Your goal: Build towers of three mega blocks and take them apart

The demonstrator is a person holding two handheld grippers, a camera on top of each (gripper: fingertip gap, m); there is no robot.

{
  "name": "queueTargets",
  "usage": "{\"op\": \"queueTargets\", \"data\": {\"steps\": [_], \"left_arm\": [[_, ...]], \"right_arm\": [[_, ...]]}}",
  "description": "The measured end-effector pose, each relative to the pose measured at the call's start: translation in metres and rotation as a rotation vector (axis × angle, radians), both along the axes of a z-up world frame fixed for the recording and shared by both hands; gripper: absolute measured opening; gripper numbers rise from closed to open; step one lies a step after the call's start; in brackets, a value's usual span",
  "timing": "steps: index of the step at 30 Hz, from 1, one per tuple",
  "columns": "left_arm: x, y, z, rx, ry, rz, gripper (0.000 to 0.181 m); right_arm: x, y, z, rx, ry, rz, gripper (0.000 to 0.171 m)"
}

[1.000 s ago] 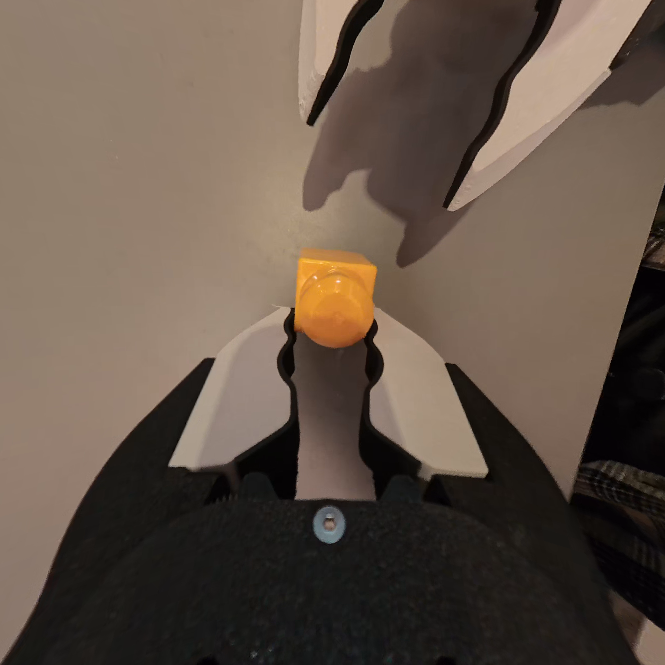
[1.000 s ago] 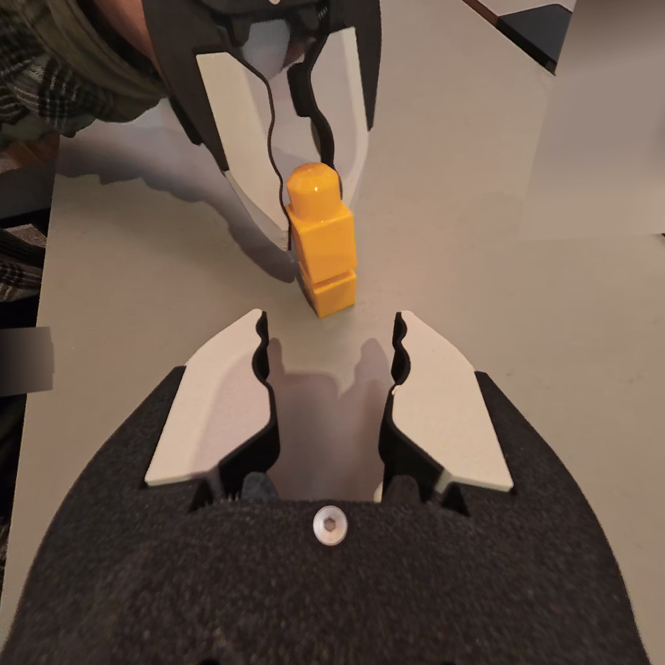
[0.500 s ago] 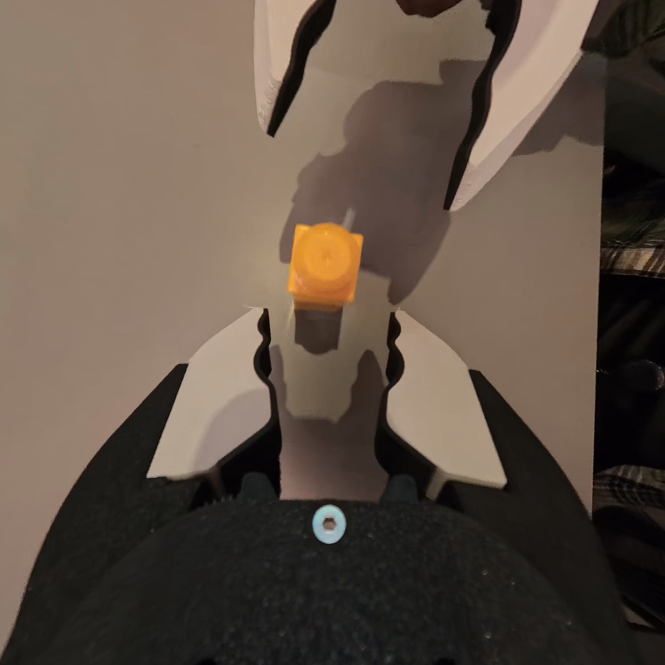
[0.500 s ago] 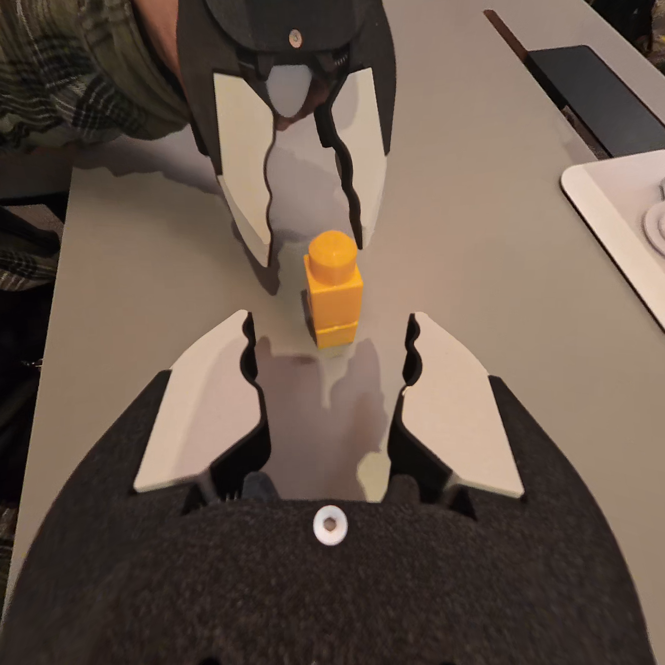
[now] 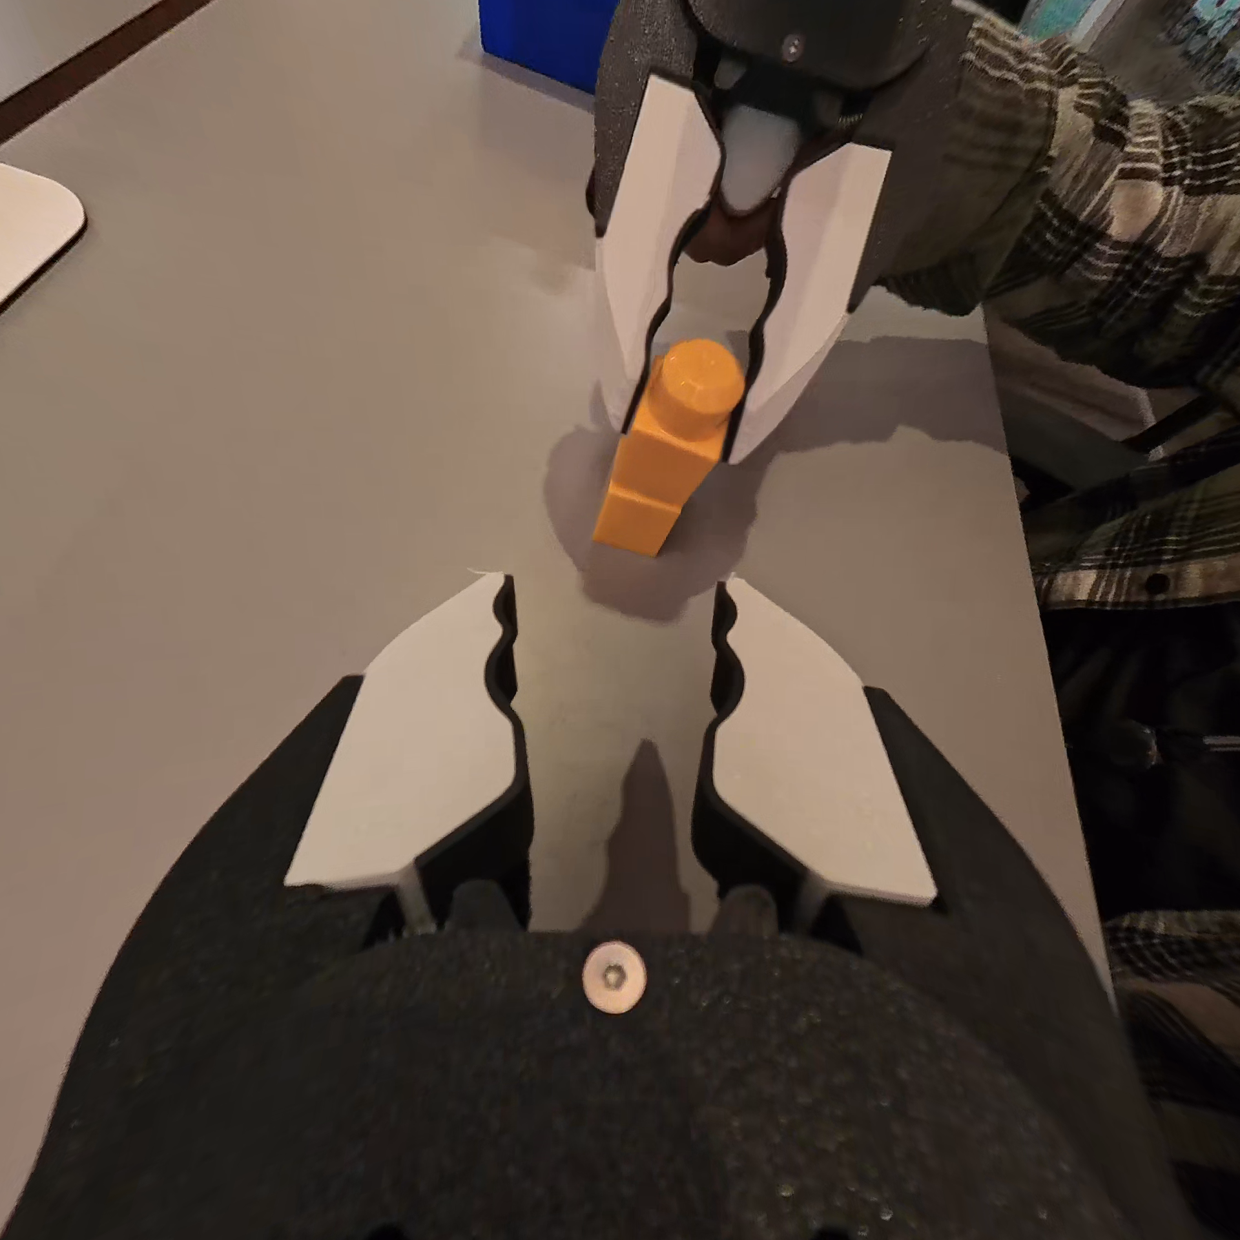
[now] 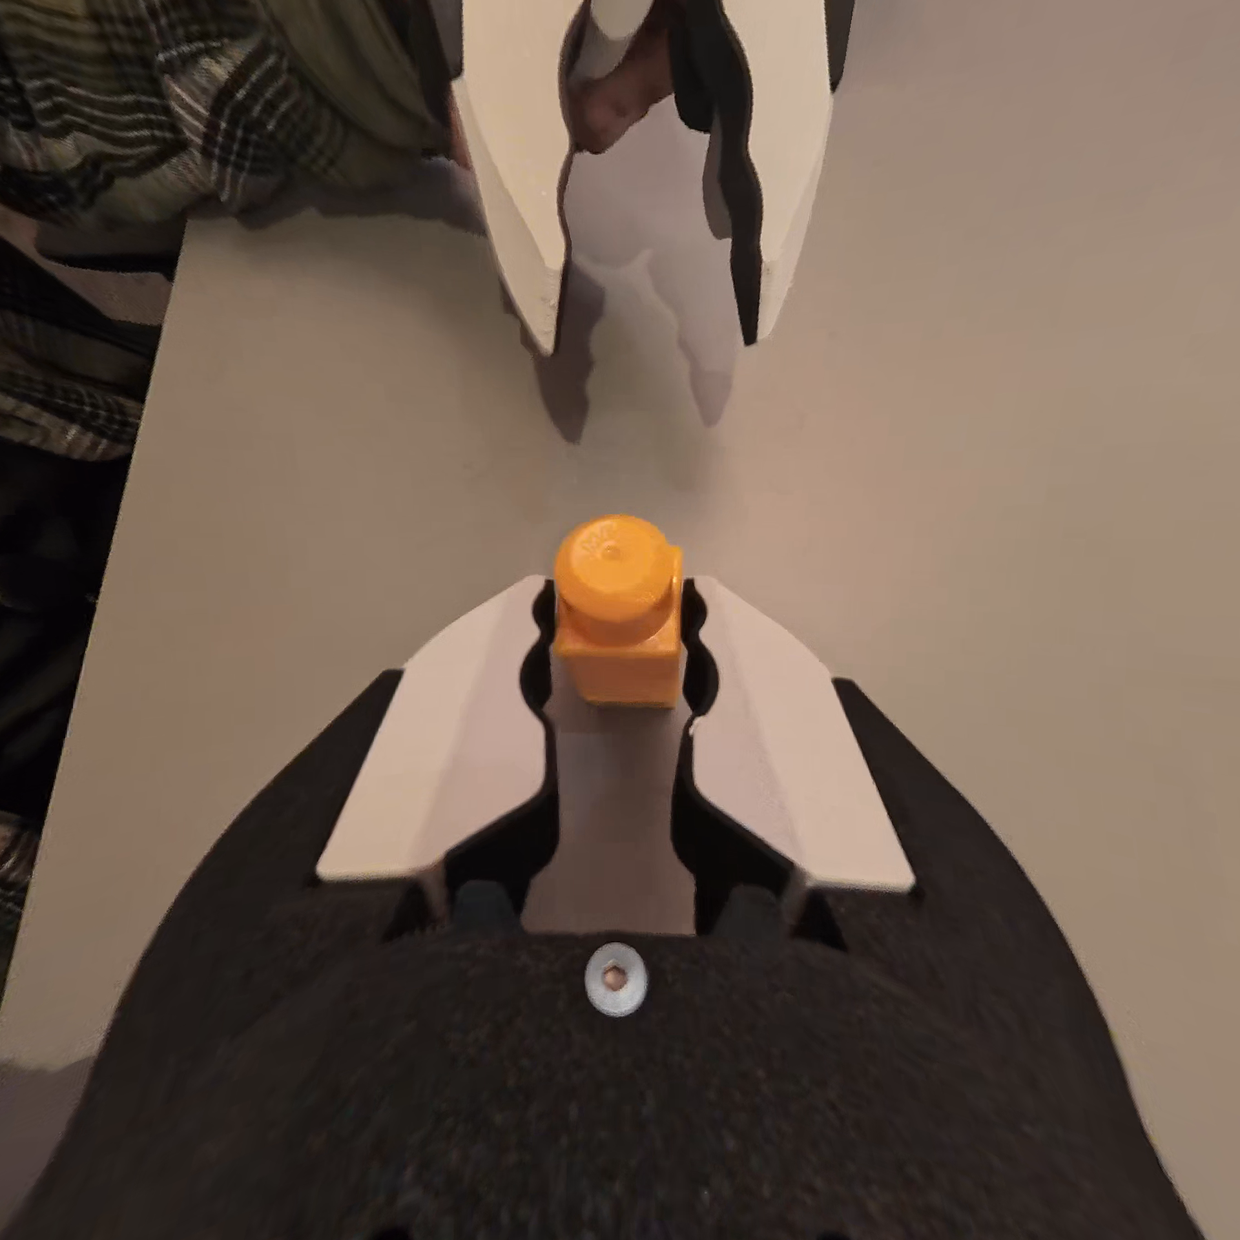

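An orange tower [image 5: 644, 496] stands upright on the grey table [image 5: 268, 402]; two stacked blocks show. My right gripper [image 6: 621, 580] comes down from above and is shut on the top orange block [image 6: 617, 657], one finger on each side. It also shows in the left wrist view [image 5: 678, 446], clamped around the top block. My left gripper [image 5: 612, 580] is open and empty, just short of the tower's base and not touching it. It shows open at the top of the right wrist view [image 6: 649, 343].
A blue box [image 5: 537, 40] stands at the far side of the table. A white board corner [image 5: 33, 228] lies at the left. The table edge runs down the right, with a person's plaid sleeve [image 5: 1107, 201] beyond it. About 7 cm separates my left fingertips from my right.
My left gripper has opened, let go of the tower's top and pulled back. My right gripper has moved in over the tower and closed on the top block.
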State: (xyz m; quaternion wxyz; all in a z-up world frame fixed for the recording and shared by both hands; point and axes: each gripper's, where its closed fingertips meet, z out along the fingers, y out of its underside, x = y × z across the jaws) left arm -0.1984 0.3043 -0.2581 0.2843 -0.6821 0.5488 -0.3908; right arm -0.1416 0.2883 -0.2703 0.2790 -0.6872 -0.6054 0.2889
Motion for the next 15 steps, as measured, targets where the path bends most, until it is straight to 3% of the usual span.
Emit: {"op": "queueTargets", "data": {"steps": [11, 15], "left_arm": [[0.0009, -0.0033, -0.0077, 0.002, 0.025, -0.027, 0.050], [0.0012, -0.0030, -0.0102, -0.010, 0.028, -0.030, 0.048]], "right_arm": [[0.0070, -0.0015, -0.0027, 0.017, 0.179, 0.034, 0.035], [0.0070, -0.0018, -0.0036, 0.026, 0.166, 0.030, 0.035]]}}
